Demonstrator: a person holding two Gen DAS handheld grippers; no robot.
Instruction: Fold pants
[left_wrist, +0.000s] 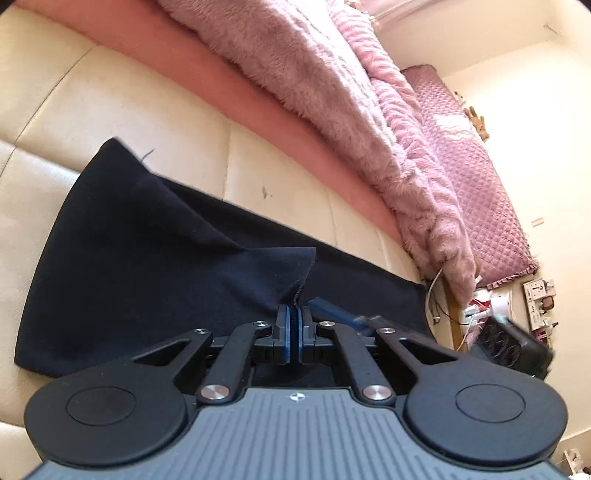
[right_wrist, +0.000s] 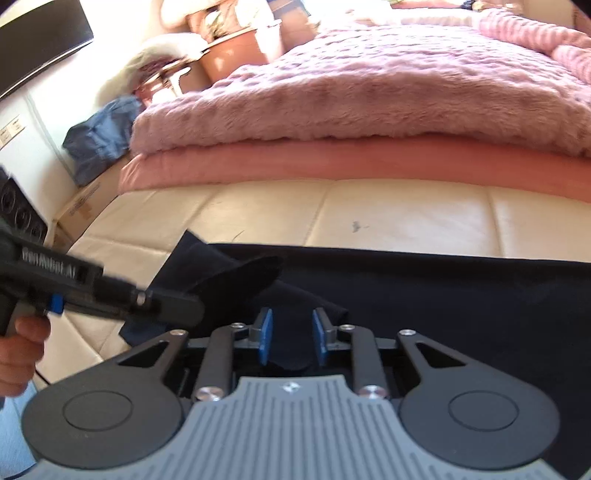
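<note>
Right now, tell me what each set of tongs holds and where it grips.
The left tongs pinch the dark pants at a raised fabric edge. The right tongs are open, holding nothing.

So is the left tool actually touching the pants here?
Touching. The left wrist view shows the left tool shut on a raised edge of the dark pants, cloth pinched between its blue pads.

A cream leather padded surface (right_wrist: 406, 218) with stitched seams carries a small dark mark (right_wrist: 355, 226). On it lies a salmon-pink sheet (right_wrist: 332, 162) under a fluffy mauve plush blanket (right_wrist: 351, 96). Beyond, a terracotta plant pot (right_wrist: 231, 55) and a crumpled blue garment (right_wrist: 99, 140).
</note>
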